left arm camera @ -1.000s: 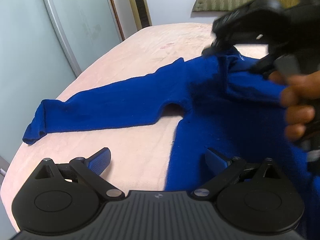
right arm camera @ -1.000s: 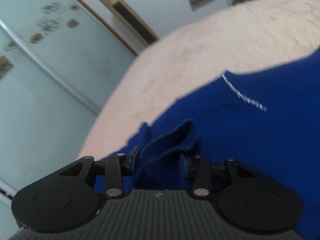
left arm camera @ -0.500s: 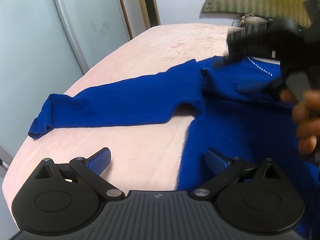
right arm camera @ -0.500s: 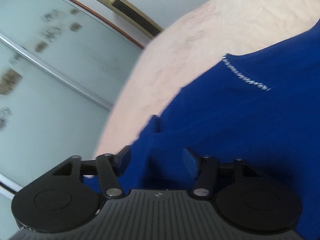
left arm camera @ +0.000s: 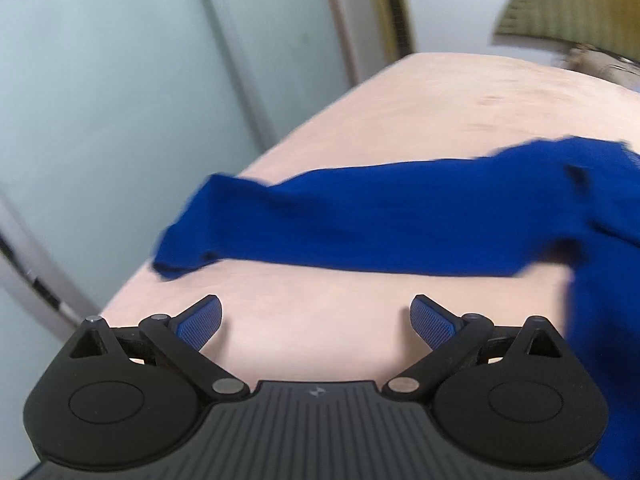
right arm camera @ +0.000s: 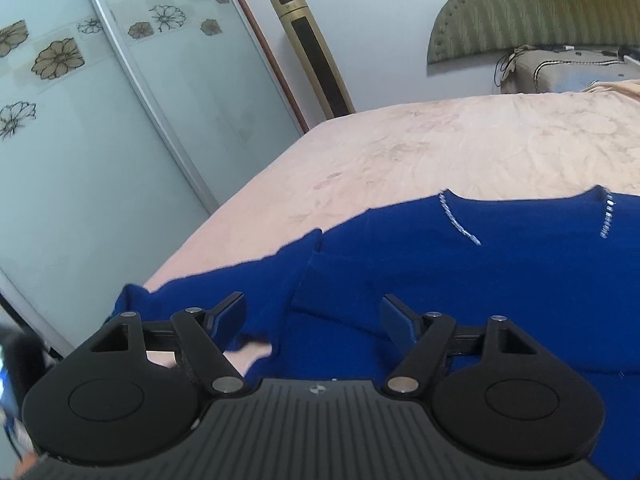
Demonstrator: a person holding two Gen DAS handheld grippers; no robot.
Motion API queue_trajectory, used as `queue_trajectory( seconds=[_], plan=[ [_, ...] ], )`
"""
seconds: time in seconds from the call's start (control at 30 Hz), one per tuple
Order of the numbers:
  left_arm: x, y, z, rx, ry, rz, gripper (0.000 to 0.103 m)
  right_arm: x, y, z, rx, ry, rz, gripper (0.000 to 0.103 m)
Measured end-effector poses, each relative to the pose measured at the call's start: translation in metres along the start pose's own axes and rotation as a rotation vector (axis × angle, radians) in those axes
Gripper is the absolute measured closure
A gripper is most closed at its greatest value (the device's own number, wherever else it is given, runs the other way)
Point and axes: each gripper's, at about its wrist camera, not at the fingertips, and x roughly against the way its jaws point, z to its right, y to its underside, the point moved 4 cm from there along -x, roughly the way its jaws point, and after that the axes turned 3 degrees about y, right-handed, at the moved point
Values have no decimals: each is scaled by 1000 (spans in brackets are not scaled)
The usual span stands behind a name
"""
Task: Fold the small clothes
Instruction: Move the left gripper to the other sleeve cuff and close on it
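A small blue knit sweater (right arm camera: 500,272) lies flat on a pink bed (right arm camera: 460,148), with silver trim at its neckline. Its left sleeve (left arm camera: 360,224) stretches out to the left, the cuff near the bed's left edge. My left gripper (left arm camera: 316,322) is open and empty, over bare bedsheet just in front of the sleeve. My right gripper (right arm camera: 312,318) is open and empty, above the sweater's left shoulder and armpit, where a small fold stands up.
The bed's left edge (left arm camera: 132,292) drops off beside sliding glass wardrobe doors (right arm camera: 100,120). A gold tower fan (right arm camera: 312,52) stands in the corner. A green headboard (right arm camera: 532,12) and a pillow (right arm camera: 560,72) are at the far end.
My right gripper let go of the sweater's shoulder fold, opened and pulled back and up. My left gripper shifted left toward the sleeve; the right gripper has left its view.
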Motion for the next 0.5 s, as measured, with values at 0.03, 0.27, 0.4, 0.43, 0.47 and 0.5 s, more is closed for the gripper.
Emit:
queue_trajectory(
  seconds=[0.03, 0.27, 0.4, 0.43, 0.47, 0.5],
  plan=[
    [-7, -1, -10, 27, -5, -6, 2, 5, 3, 2, -9, -1, -5, 26],
    [-44, -30, -63, 55, -198, 33, 2, 3, 26, 8, -45, -8, -53, 25],
    [-81, -38, -104, 88, -337, -42, 2, 4, 32, 13, -68, -4, -55, 25],
    [-90, -39, -116, 92, -383, -52, 0, 3, 33, 14, -70, -1, -56, 24],
    [-94, -39, -126, 90, -431, -63, 0, 4, 33, 15, -74, 6, -58, 24],
    [-95, -40, -139, 102, -507, -70, 0, 5, 34, 16, -76, 10, -58, 24]
  ],
)
